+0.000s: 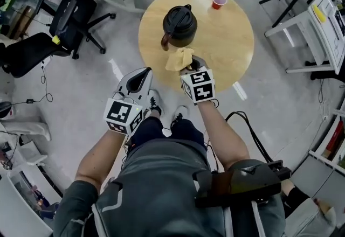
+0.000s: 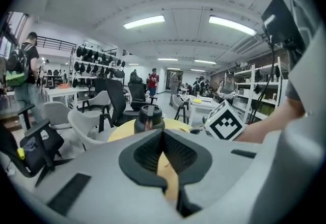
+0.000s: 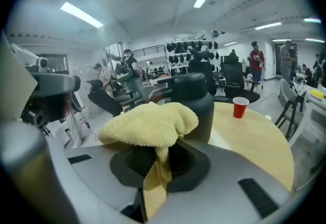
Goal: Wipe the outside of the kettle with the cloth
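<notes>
Leftmost, the left gripper [image 1: 141, 75] hangs off the near edge of the round table [image 1: 237, 63], its jaws pressed together on nothing. Next, the dark kettle [image 1: 179, 25] stands upright on the table. Just beside it, the yellow cloth [image 1: 179, 60] droops from the right gripper [image 1: 190, 66], pinched between its jaws. Farther right stands a red cup [image 1: 219, 0].
</notes>
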`<state>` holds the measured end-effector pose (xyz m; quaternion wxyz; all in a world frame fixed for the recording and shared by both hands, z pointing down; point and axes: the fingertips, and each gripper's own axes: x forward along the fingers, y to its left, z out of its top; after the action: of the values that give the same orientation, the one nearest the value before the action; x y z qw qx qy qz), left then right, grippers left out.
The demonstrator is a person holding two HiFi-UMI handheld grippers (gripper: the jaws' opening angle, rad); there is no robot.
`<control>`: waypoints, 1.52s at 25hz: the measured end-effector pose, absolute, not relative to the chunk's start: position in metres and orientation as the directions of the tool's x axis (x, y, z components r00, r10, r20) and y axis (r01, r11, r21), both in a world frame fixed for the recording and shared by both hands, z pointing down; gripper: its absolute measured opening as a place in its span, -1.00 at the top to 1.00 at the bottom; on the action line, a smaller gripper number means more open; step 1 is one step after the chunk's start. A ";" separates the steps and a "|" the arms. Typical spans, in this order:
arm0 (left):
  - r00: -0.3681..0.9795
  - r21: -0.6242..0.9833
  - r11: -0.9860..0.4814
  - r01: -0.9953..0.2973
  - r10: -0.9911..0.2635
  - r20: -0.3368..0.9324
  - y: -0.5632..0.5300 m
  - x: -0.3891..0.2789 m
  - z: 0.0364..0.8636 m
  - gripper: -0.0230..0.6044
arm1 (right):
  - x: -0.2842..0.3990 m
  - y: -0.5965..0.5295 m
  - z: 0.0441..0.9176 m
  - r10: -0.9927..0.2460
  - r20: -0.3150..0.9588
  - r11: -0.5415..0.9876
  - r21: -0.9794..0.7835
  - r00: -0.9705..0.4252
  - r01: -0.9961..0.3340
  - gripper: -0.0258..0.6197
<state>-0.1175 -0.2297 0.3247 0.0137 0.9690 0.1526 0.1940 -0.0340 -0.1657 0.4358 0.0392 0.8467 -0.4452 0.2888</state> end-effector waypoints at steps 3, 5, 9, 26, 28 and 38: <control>0.892 0.099 -0.957 0.273 0.290 0.346 -0.221 -0.119 0.300 0.90 | -0.039 -0.144 0.393 -0.757 0.459 -0.595 -0.194 0.464 -0.780 0.72; 0.897 0.099 -0.958 0.270 0.288 0.334 -0.215 -0.120 0.282 0.90 | -0.041 -0.131 0.364 -0.770 0.423 -0.592 -0.191 0.478 -0.783 0.72; 0.902 0.060 -0.953 0.298 0.301 0.308 -0.208 -0.121 0.243 0.90 | -0.047 -0.115 0.311 -0.789 0.359 -0.581 -0.173 0.498 -0.795 0.72; 0.931 -0.058 -0.940 0.335 0.321 0.173 -0.278 -0.138 0.114 0.90 | -0.077 -0.080 0.152 -0.733 0.197 -0.677 -0.128 0.651 -0.725 0.72; 0.933 -0.054 -0.942 0.333 0.320 0.166 -0.289 -0.141 0.108 0.90 | -0.081 -0.081 0.142 -0.724 0.185 -0.688 -0.126 0.664 -0.715 0.72; 0.958 -0.002 -0.965 0.263 0.262 0.115 -0.312 -0.158 0.106 0.90 | -0.104 -0.078 0.119 -0.709 0.119 -0.703 -0.058 0.695 -0.708 0.73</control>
<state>-0.1585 -0.3120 0.1059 -0.0084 0.9895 0.1326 0.0568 -0.1040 -0.0778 0.1190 -0.0039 0.9205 -0.3851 0.0662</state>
